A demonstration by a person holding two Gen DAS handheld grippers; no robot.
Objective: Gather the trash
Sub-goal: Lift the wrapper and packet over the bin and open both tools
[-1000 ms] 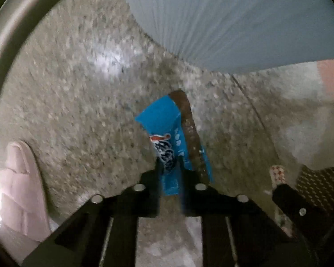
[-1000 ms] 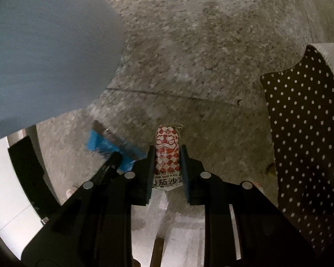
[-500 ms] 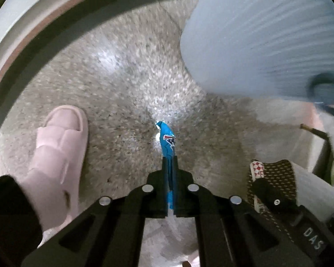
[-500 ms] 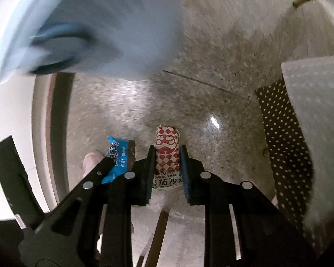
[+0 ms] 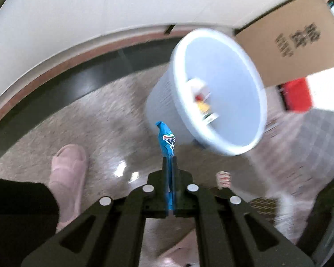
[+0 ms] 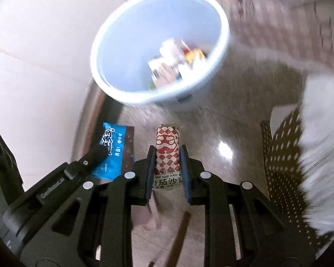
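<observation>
Left gripper (image 5: 169,166): jaws closed on blue wrapper (image 5: 167,140), pinched edge-on at its lower part, upper end standing free above the fingertips.
Right gripper (image 6: 167,155): jaws closed on red-and-white checked sachet (image 6: 168,151), clamped across its width, printed lower end sitting between the fingers.
Bin (image 6: 220,17): pale blue, round, standing on the speckled floor (image 5: 104,120) near the wall's dark skirting; both items are held short of its rim, not over the opening. Several pieces of litter lie inside.

Handling, judged: both items are light, thin film, limp and slick; a flat pinch well inside the edge suits them. They may cling to the pads on release, and could flutter wide if dropped from high.

View differences: right wrist view shows the wrapper's printed face and brown edge, and the polka-dot fabric (image 6: 282,155) at right. Left wrist view shows the wrapper only as a thin strip, plus a pink slipper (image 5: 68,166), a cardboard box (image 5: 294,37) and a red container (image 5: 297,94) behind the bin.
</observation>
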